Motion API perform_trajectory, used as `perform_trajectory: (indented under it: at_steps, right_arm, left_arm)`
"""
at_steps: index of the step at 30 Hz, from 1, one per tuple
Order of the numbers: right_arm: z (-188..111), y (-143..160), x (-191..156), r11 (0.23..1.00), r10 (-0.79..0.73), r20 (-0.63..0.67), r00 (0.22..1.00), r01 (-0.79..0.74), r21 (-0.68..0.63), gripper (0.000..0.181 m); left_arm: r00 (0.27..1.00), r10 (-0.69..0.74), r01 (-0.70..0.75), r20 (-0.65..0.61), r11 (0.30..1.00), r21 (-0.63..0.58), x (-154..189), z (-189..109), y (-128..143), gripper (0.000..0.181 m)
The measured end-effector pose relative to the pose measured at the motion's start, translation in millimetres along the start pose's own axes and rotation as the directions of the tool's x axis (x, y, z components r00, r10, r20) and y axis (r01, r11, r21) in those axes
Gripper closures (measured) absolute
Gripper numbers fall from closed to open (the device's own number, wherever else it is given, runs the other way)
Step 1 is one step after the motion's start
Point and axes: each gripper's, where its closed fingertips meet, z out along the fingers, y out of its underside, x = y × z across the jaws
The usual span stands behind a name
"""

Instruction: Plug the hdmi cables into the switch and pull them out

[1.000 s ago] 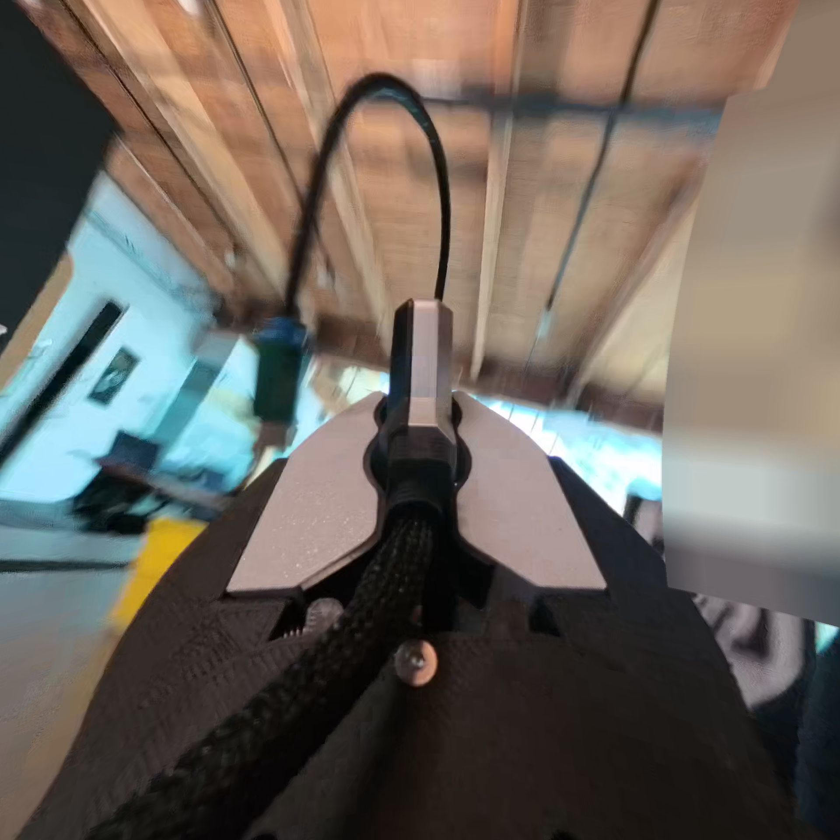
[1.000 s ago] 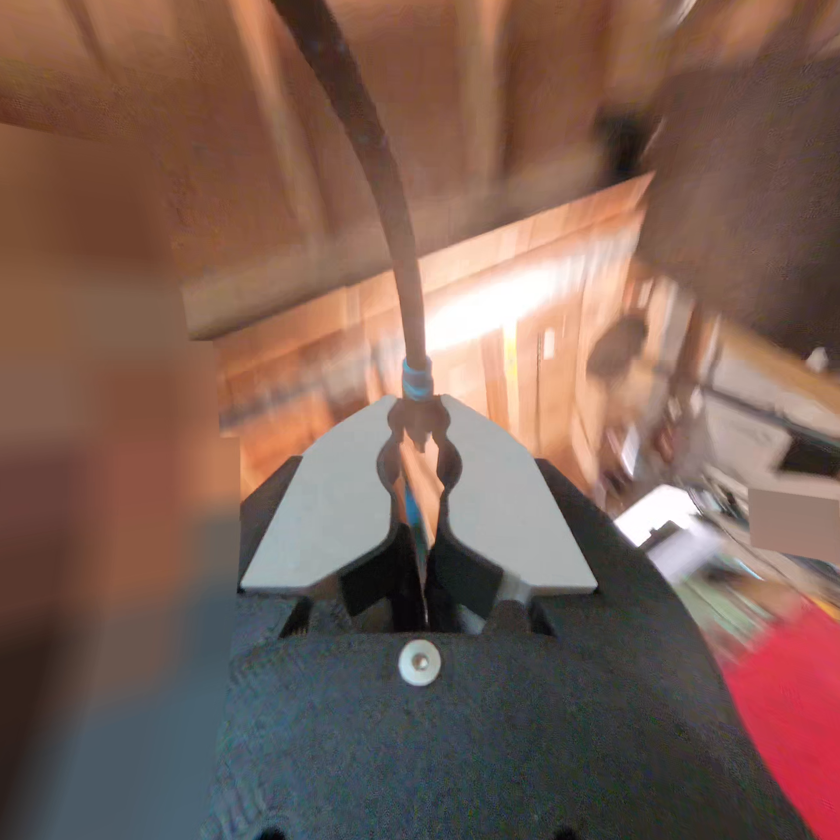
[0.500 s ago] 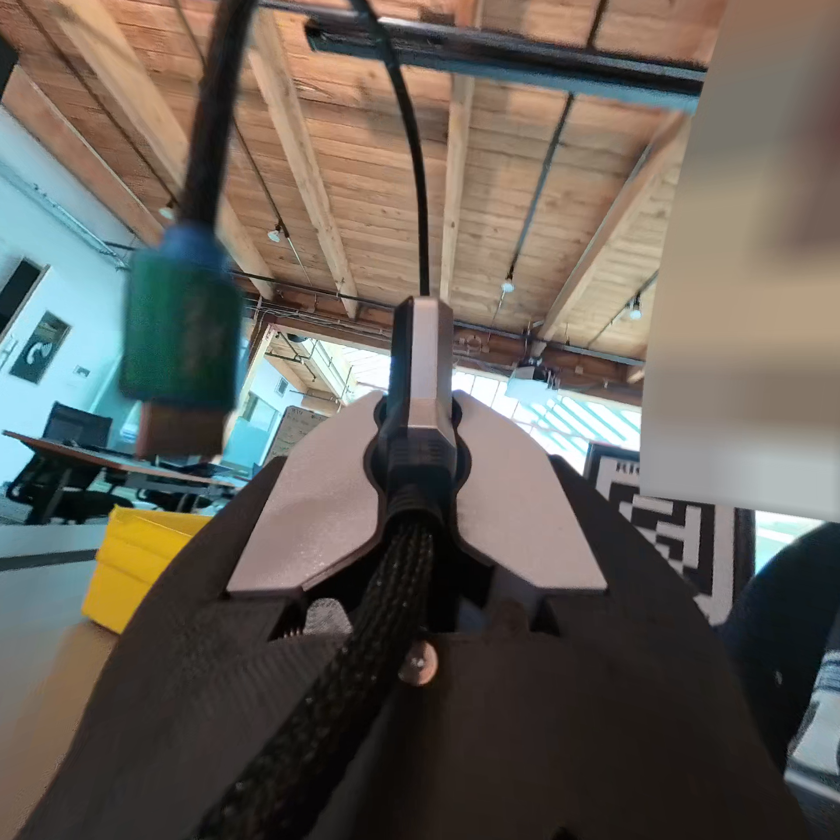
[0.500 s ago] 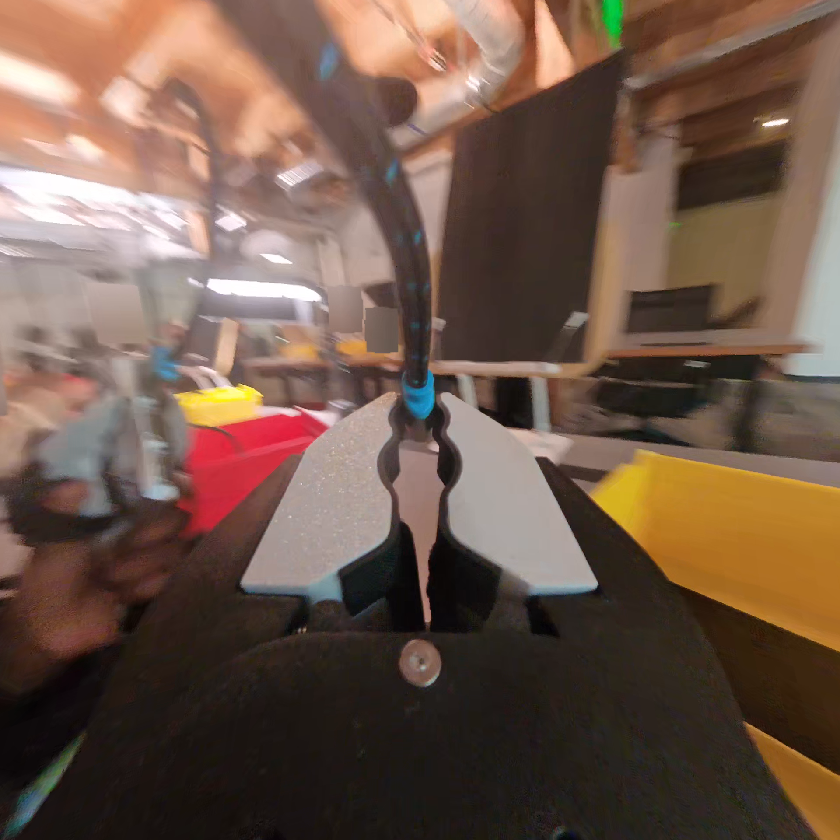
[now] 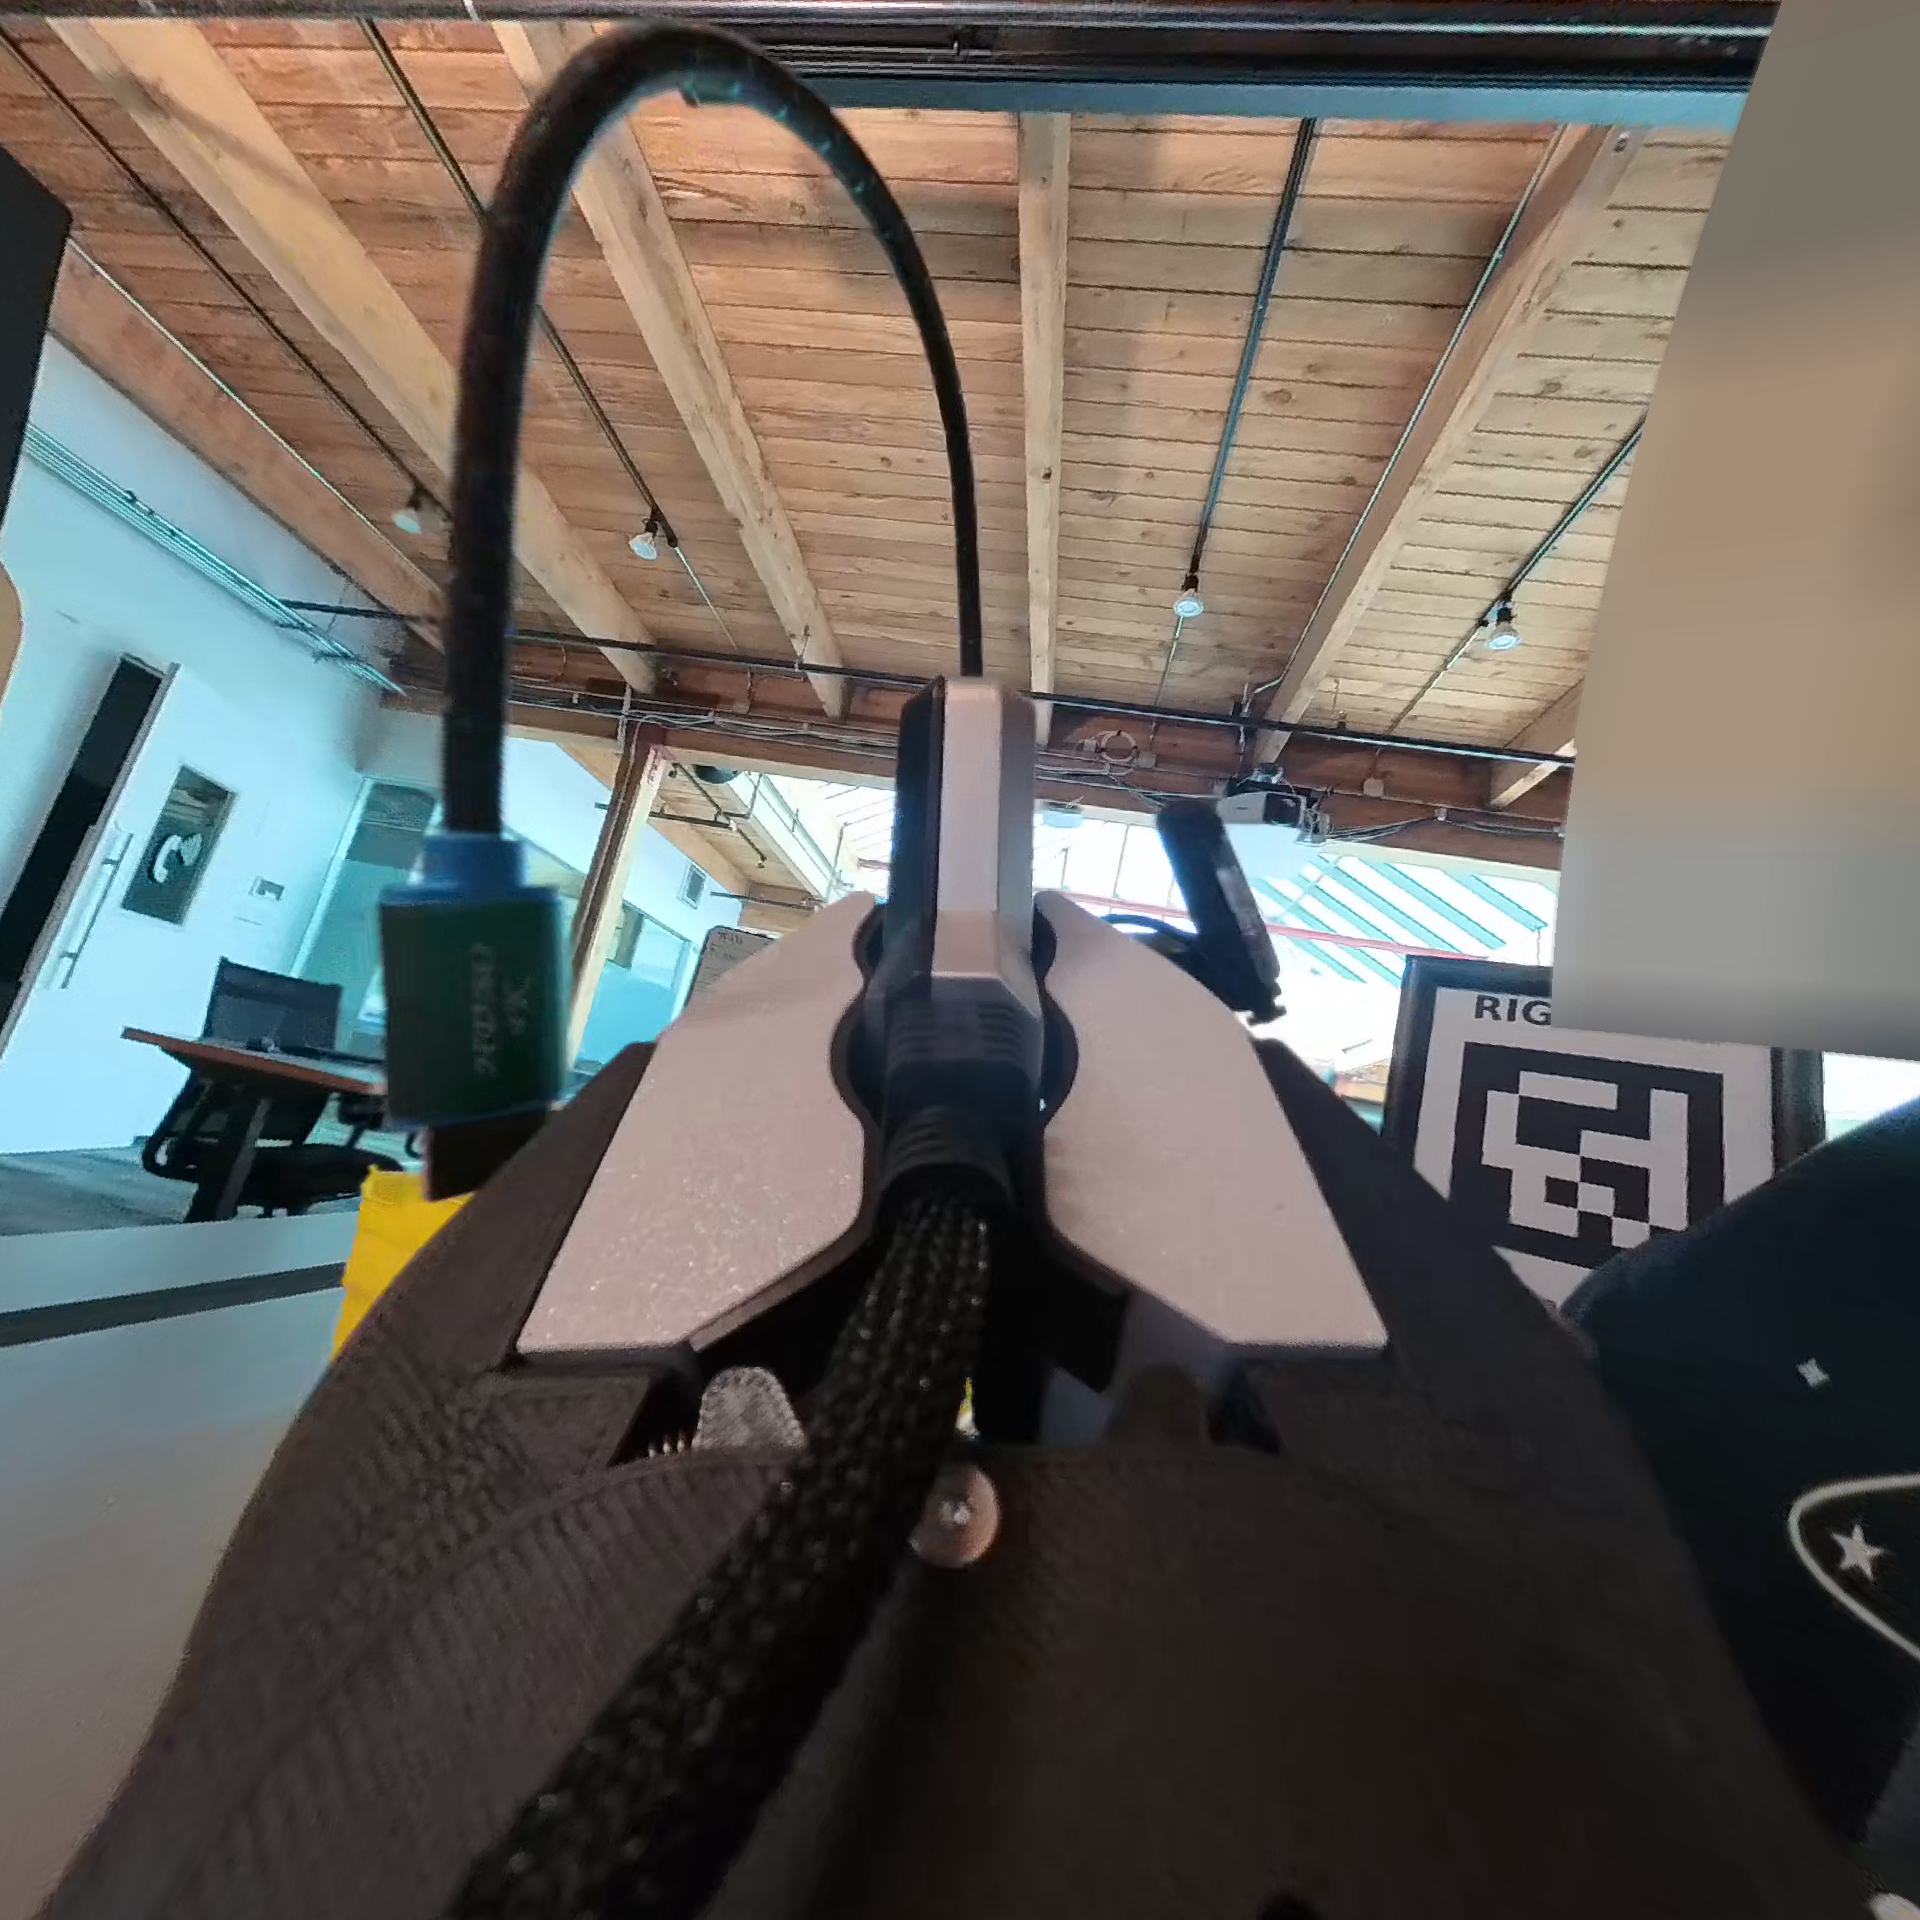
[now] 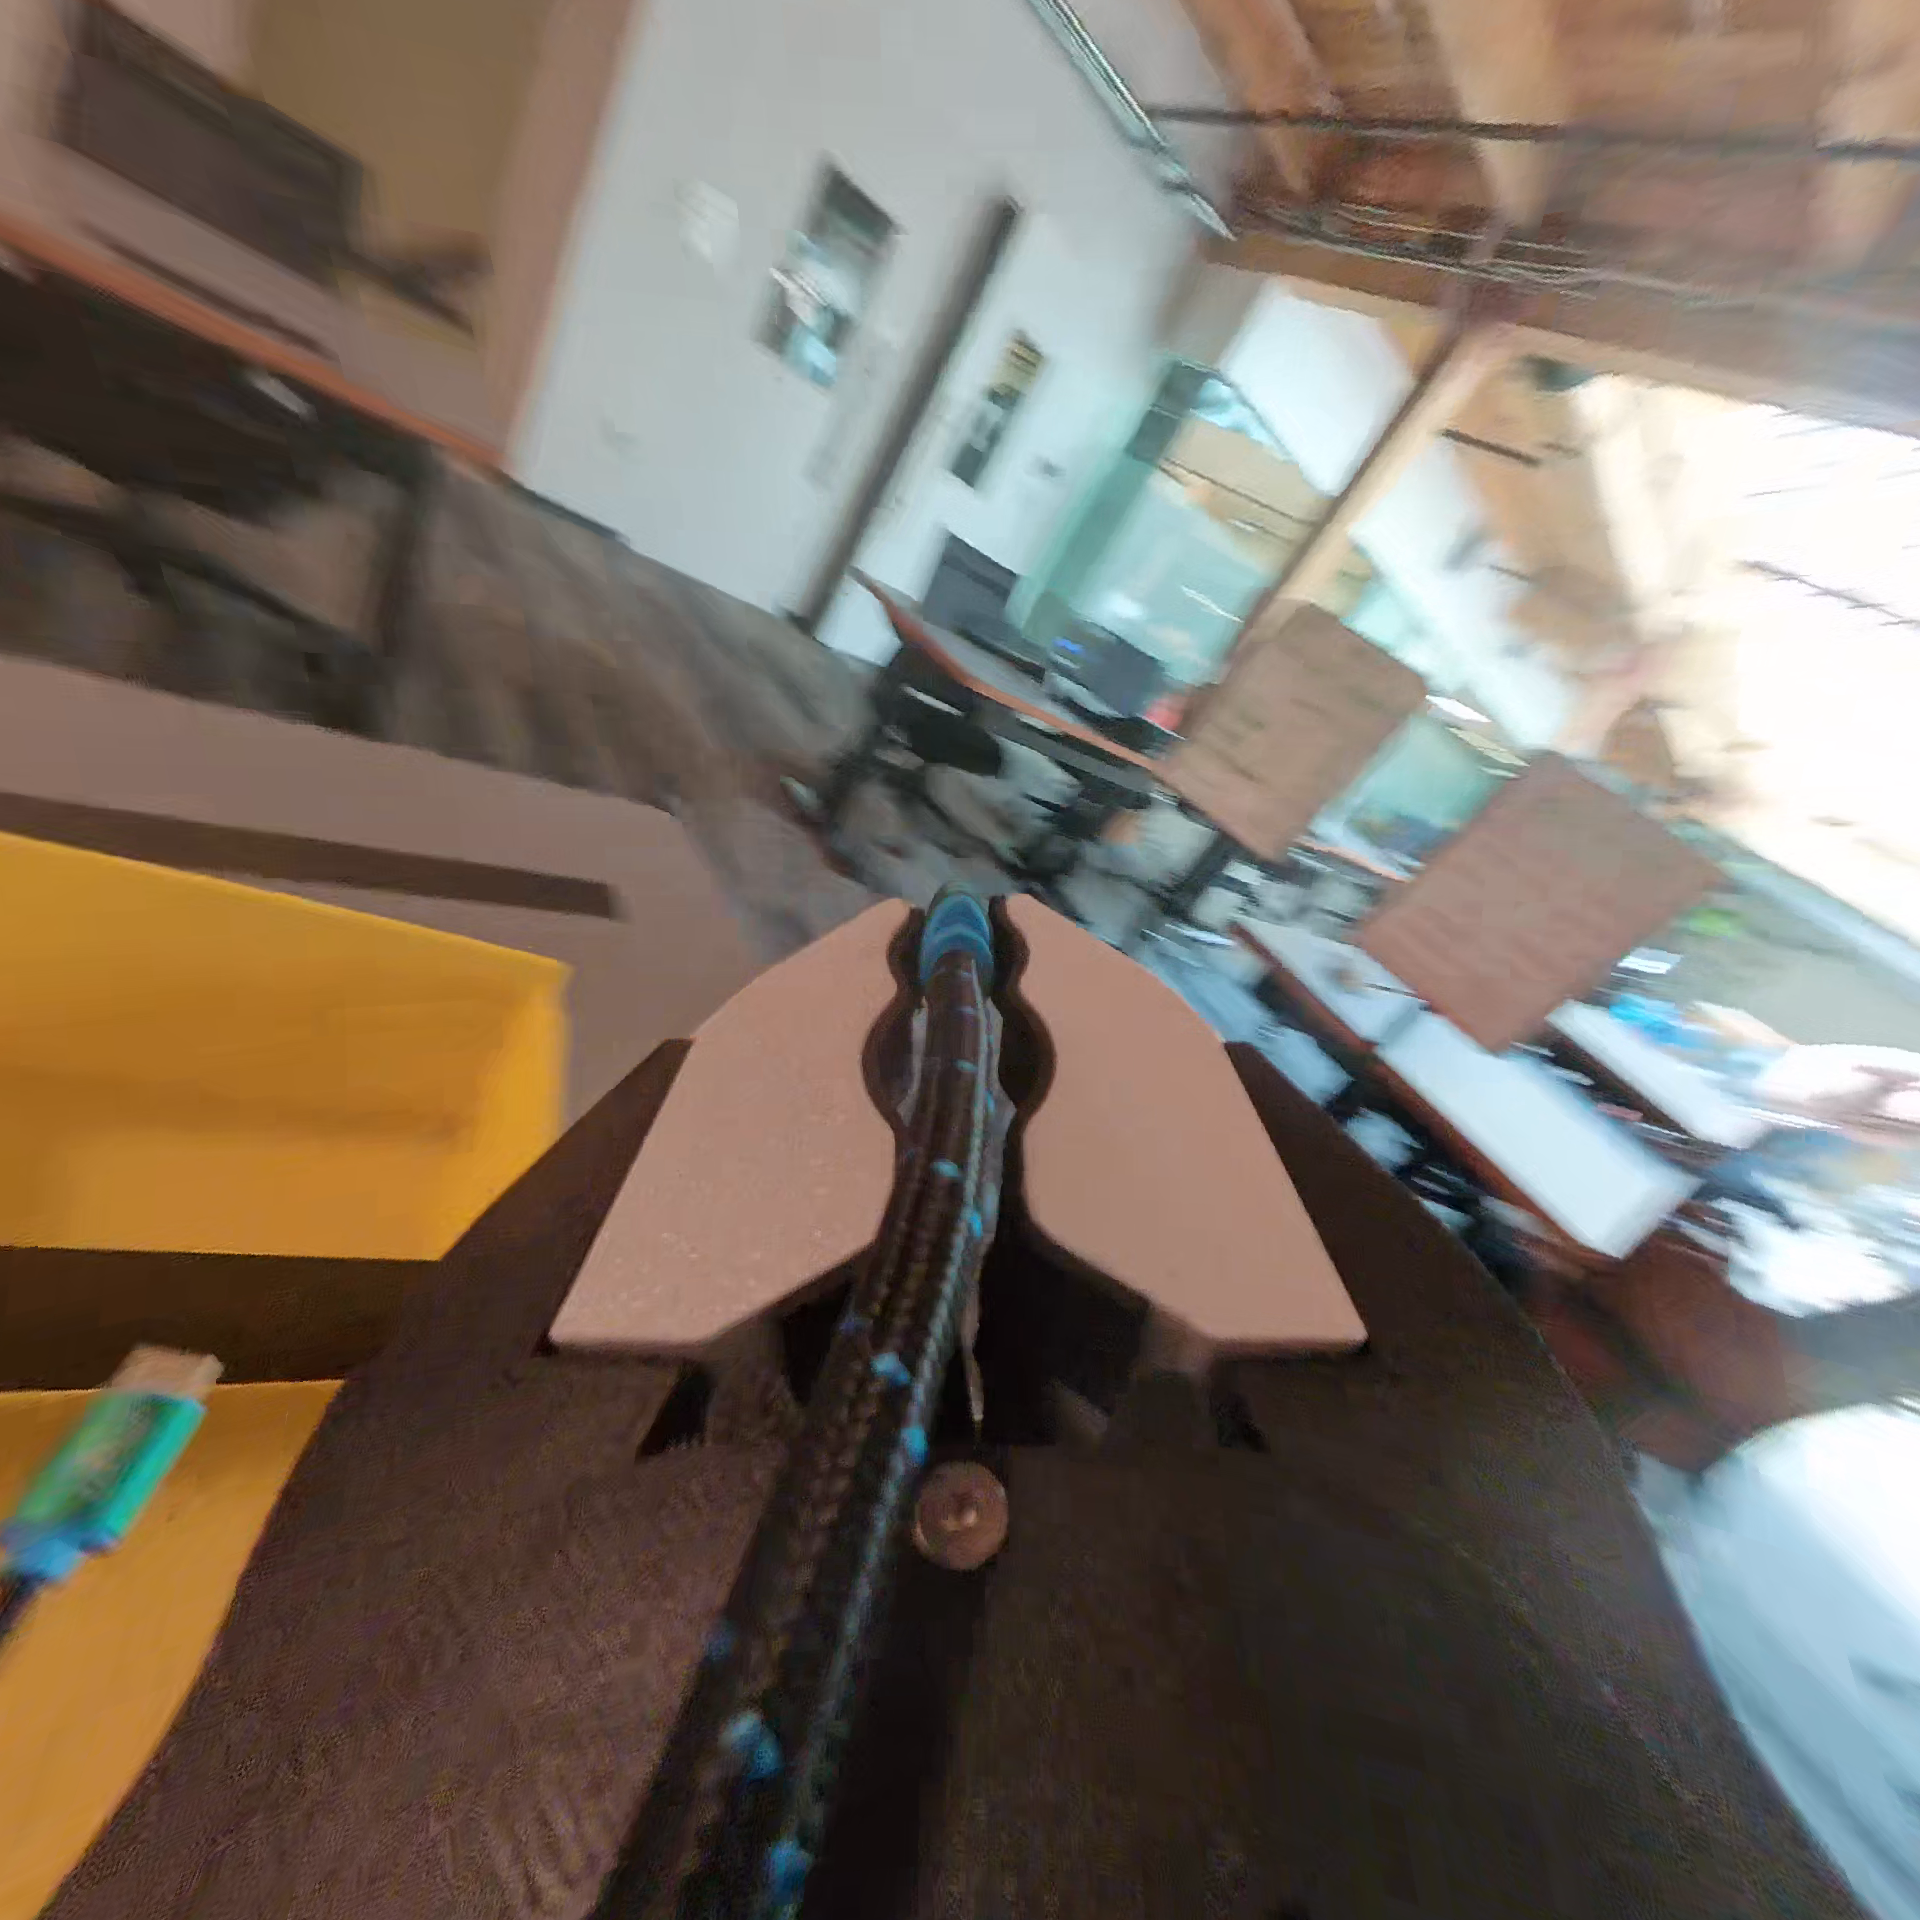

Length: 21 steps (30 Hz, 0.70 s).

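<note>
green plug (image 6: 104, 1455) in yellow bin (image 6: 260, 1091)

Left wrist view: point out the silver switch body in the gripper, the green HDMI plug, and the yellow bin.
silver switch body (image 5: 982, 821), left wrist view, flat metal face.
green HDMI plug (image 5: 473, 1008), left wrist view, housing middle.
yellow bin (image 5: 390, 1242), left wrist view, visible corner.

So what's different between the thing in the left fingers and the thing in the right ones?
The left gripper clamps a boxy silver switch that pokes out past the fingers; the right gripper clamps only a blue-flecked cable, near its blue collar. The switch's own braided lead is plain black and looks thicker. Shared: both are pinched between closed fingers, with braid trailing back toward the camera.
</note>
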Motion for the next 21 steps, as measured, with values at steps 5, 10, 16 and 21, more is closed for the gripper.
perform_trajectory:
  at_steps: [5, 10, 16, 21]
  right_arm:
    - [30, 34, -9, 0.955, -0.237, -0.129, 0.963, 0.207, -0.212, 0.169]
    - [42, 79, -71, 0.887, -0.312, 0.063, 0.948, 0.315, -0.338, 0.169]
    - [42, 138, -125, 0.833, -0.212, 0.234, 0.949, 0.301, -0.465, 0.169]
    - [37, 153, -142, 0.790, -0.273, 0.286, 0.919, 0.384, -0.478, 0.169]
  left_arm:
    - [1.000, 0.002, -0.002, -0.006, 1.000, -0.001, 1, 0, 1, 0.158]
    - [1.000, -0.007, 0.007, 0.003, 1.000, -0.001, -1, 0, 1, 0.158]
    - [1.000, -0.013, 0.013, 0.012, 1.000, 0.006, -3, 0, 1, 0.158]
    - [0.999, -0.027, 0.027, 0.026, 1.000, 0.002, -6, 0, 4, 0.158]
